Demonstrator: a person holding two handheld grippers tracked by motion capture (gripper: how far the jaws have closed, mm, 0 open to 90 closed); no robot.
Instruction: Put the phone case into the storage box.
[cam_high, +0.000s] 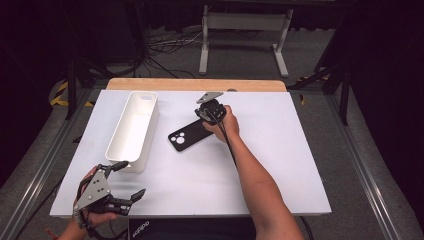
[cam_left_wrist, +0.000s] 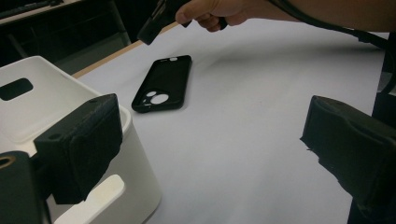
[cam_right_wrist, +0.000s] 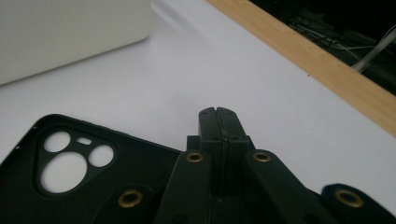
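A black phone case lies flat on the white table, camera cut-outs toward the near left. My right gripper hovers at the case's far end, its jaws shut together with nothing between them. In the right gripper view the closed tips sit just over the case. My left gripper rests at the table's near left corner, open wide and holding nothing. In the left gripper view its fingers frame the phone case, with the right gripper above the case's far end.
A long white bin stands left of the case, its near end beside my left gripper; the bin looks empty. A wooden strip edges the table's far side. Beyond it are a stand's legs and cables on the floor.
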